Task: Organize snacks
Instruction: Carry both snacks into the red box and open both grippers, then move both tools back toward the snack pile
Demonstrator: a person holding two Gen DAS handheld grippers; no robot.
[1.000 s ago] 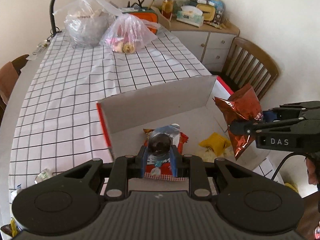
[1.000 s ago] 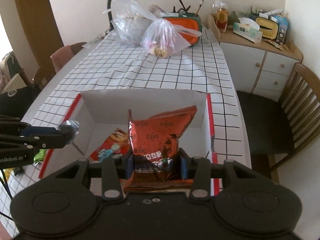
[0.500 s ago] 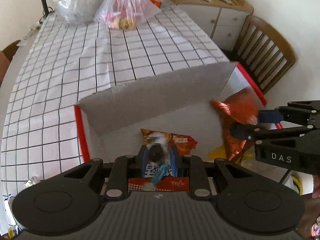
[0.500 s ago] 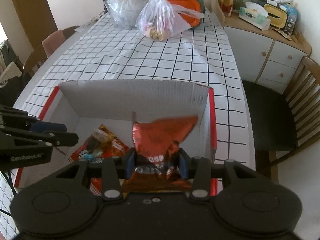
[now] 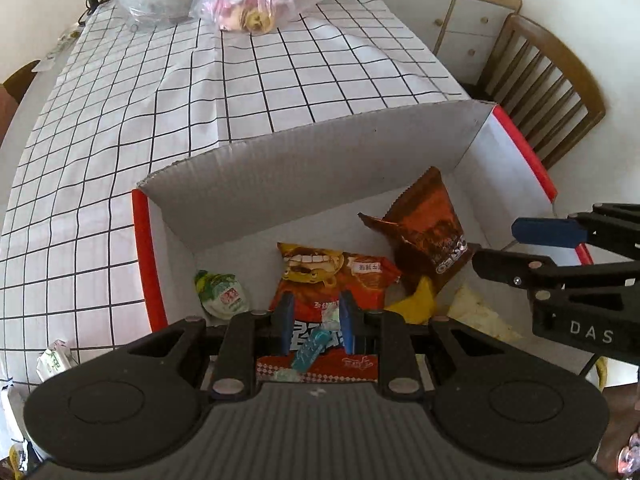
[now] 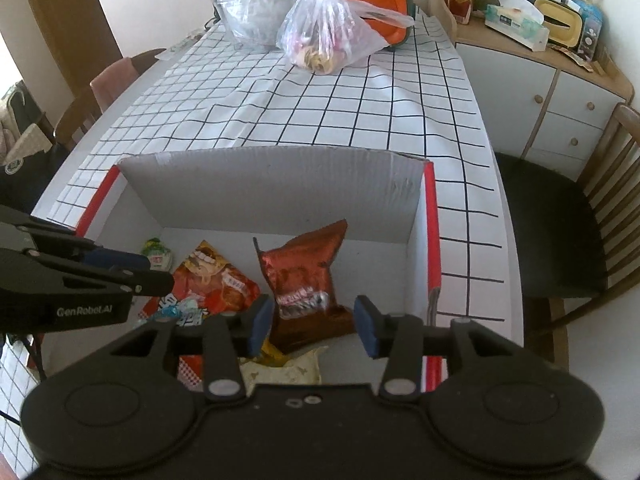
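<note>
A brown snack bag point(image 6: 304, 276) is seen standing on the floor of a red-edged cardboard box point(image 6: 272, 188), just let go by the right gripper point(image 6: 312, 324): half a second earlier the bag was pinched between the blue pads, and the jaws have just been opening, so that the pads now stand clear on either side of the bag's lower end. The bag leans upright near the box's right wall, its foot against a yellow packet point(image 5: 416, 300). The left gripper point(image 5: 316, 320) is held low over the box's near left part, above a red noodle packet point(image 5: 332, 280). The silvery sweet held between its pads a second ago is no longer there; a small blue-wrapped sweet point(image 5: 308, 354) lies on the red packet just under the narrowly parted pads, and nothing is pressed between them. Judged from this, both deliveries have been made and the box now holds both.

A small green-lidded cup point(image 5: 220, 294) is seen in the box's far left corner. The tall back wall rises close ahead of both grippers, and the red right edge lies just beside the right gripper, so withdrawal is best made upward and toward the person. The two grippers are near each other over the box, and the leaning bag could be tipped if brushed. Beyond the box the checked tablecloth point(image 5: 240, 80) lies open as far as two plastic bags point(image 6: 328, 36) at its far end. A small packet point(image 5: 52, 360) is left outside the box, by the table's left edge.
</note>
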